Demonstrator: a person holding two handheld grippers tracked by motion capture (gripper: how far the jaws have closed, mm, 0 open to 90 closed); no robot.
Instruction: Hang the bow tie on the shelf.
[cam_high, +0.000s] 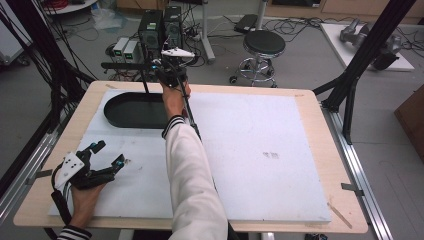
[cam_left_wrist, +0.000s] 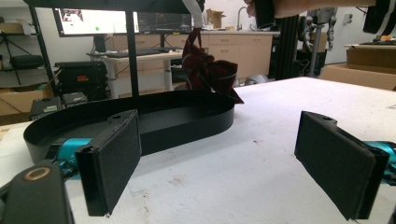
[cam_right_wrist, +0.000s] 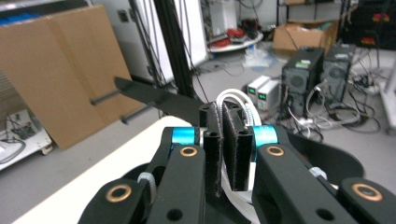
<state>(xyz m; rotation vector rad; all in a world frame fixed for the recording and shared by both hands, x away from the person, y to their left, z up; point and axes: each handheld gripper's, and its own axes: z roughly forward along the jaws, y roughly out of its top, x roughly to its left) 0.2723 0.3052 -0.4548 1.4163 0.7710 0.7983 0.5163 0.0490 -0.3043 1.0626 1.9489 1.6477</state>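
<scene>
A black oval tray (cam_high: 112, 102) lies at the far left of the white board; in the left gripper view its wall (cam_left_wrist: 187, 126) curves just ahead. Over its far end hangs a dark red cloth bundle (cam_left_wrist: 208, 70) on a white strap (cam_left_wrist: 196, 16). My right gripper (cam_high: 162, 67) is held high beside a black stand's crossbar (cam_high: 125, 65). In the right gripper view it (cam_right_wrist: 222, 112) is shut on loops of the white strap (cam_right_wrist: 233, 100). My left gripper (cam_high: 111, 153) rests near the front left, open, with bare board between its pads (cam_left_wrist: 112, 163).
The stand's thin post (cam_left_wrist: 131, 56) rises behind the tray. The white board (cam_high: 260, 155) covers most of the wooden table. Beyond the far edge stand computer towers (cam_high: 160, 27) and a stool (cam_high: 264, 44). A black frame leg (cam_high: 360, 60) slants past the right corner.
</scene>
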